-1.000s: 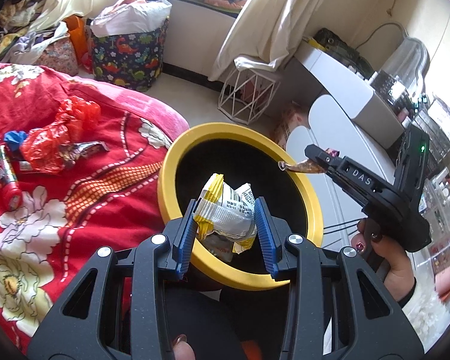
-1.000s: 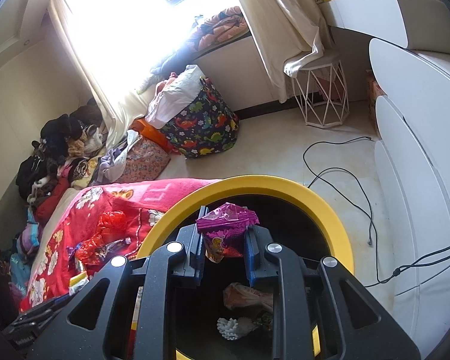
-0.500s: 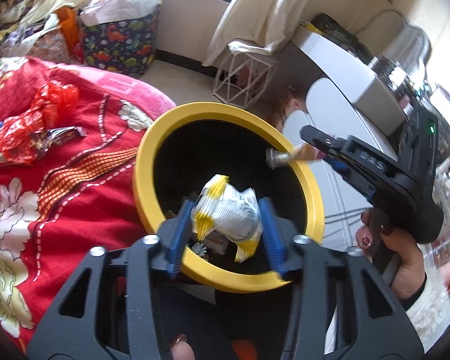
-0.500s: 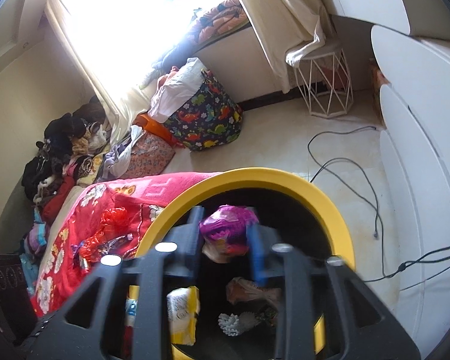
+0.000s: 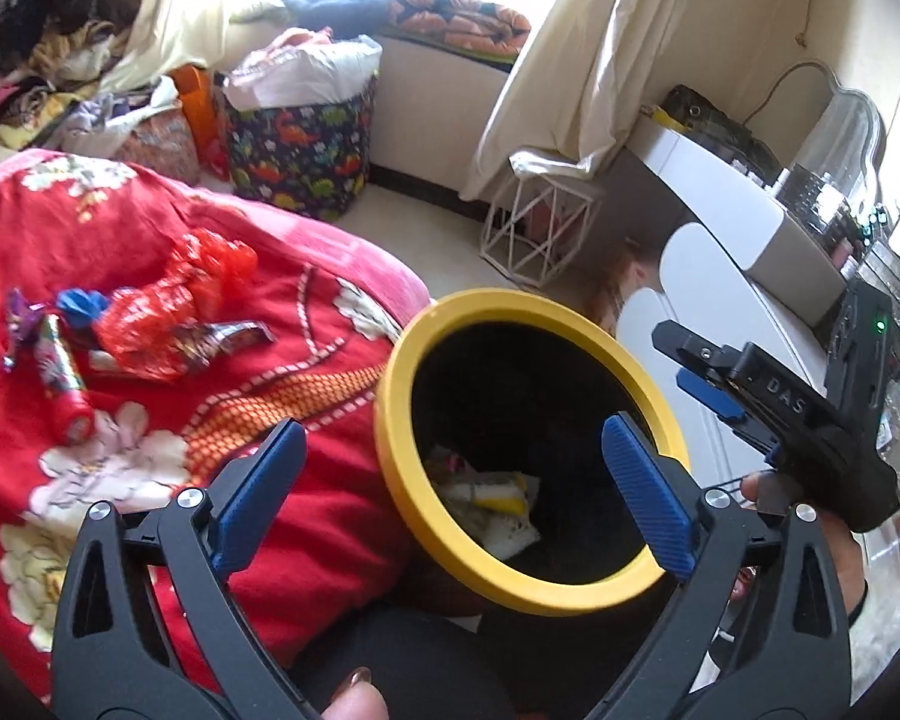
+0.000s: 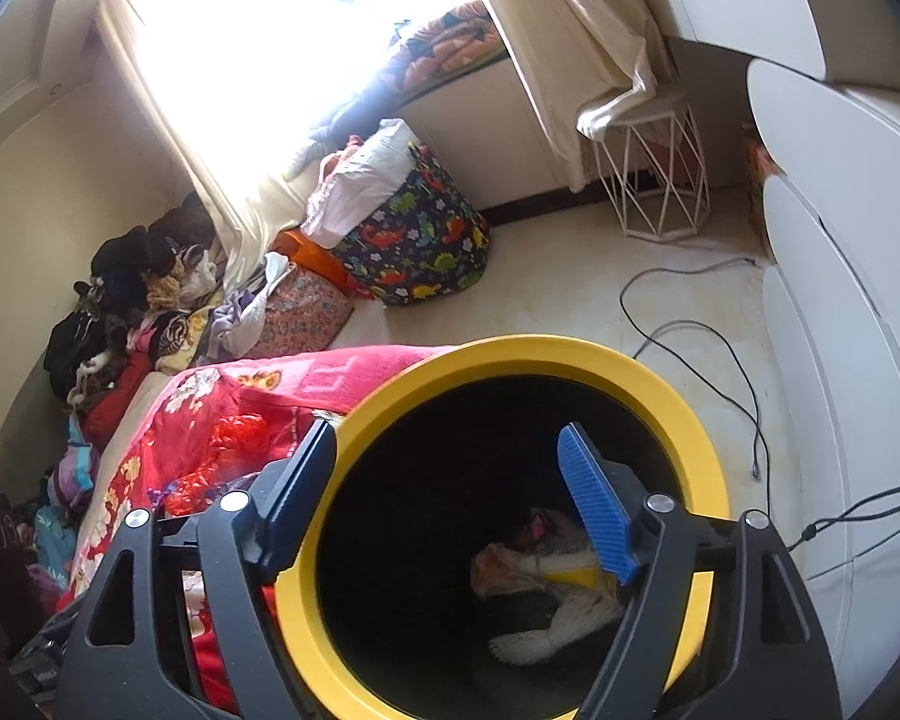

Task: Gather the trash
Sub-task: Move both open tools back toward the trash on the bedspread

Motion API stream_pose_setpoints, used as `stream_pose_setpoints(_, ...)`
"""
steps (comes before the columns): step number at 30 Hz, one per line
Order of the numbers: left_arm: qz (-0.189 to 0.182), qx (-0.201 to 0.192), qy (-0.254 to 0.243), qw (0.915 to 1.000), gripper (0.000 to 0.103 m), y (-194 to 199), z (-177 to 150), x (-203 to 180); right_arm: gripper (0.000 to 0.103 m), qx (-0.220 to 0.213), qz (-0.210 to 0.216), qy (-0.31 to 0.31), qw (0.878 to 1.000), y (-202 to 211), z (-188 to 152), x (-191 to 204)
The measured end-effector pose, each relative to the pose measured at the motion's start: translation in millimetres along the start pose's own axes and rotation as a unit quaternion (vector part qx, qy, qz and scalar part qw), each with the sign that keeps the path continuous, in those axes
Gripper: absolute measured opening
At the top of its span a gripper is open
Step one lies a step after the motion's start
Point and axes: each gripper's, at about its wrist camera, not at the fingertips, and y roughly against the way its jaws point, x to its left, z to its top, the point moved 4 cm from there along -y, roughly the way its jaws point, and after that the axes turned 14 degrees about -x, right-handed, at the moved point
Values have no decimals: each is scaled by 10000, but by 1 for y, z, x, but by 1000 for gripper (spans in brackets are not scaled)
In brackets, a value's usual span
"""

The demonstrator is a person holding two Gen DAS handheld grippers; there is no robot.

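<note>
A: Two grippers hang over one yellow-rimmed bin (image 5: 390,450). How do the jaws stand?

B: Left gripper (image 5: 450,492): jaws have just been opening, now spread wide, nothing between them. Right gripper (image 6: 444,492): also just been opening, wide apart, empty, over the bin's mouth.

A: Where is the trash?

B: Crumpled wrappers (image 6: 546,564) lie at the bin's bottom, perhaps three or four; it is too dark to count. More trash (image 5: 144,324) sits on the red blanket (image 5: 306,516) beside the bin: roughly five pieces.
</note>
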Motion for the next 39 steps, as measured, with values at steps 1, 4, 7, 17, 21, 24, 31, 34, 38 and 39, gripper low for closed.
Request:
stream_pose_setpoints(1,33,-44,-11,10000,91,2,2,2,76,-23,27,30,10000,1,0,3)
stream_pose_setpoints(4,152,-175,-44,9997,91,8,8,10,77,-25,138,136,9998,3,-2,14)
stream_pose_setpoints(7,267,-299,-43,9992,91,14,14,19,79,4,231,223,9995,2,-4,23)
stream_pose_setpoints(17,586,-583,164,9964,91,29,29,50,79,121,524,561,9970,-2,-12,57)
stream_pose_setpoints(21,682,-662,264,9951,91,33,33,62,79,189,602,668,9958,-4,-16,70)
stream_pose_setpoints(24,745,-713,331,9941,91,36,36,70,79,211,643,782,9946,-6,-19,80)
stream_pose_setpoints(31,940,-814,517,9909,91,43,40,93,79,337,814,1022,9909,-16,-27,105)
stream_pose_setpoints(34,1037,-839,632,9891,91,46,42,105,79,378,861,1156,9888,-22,-31,118)
stream_pose_setpoints(38,1122,-834,732,9875,82,48,43,120,79,476,893,1307,9862,-33,-36,132)
stream_pose_setpoints(39,1150,-818,755,9871,78,47,43,124,79,498,902,1343,9856,-37,-38,135)
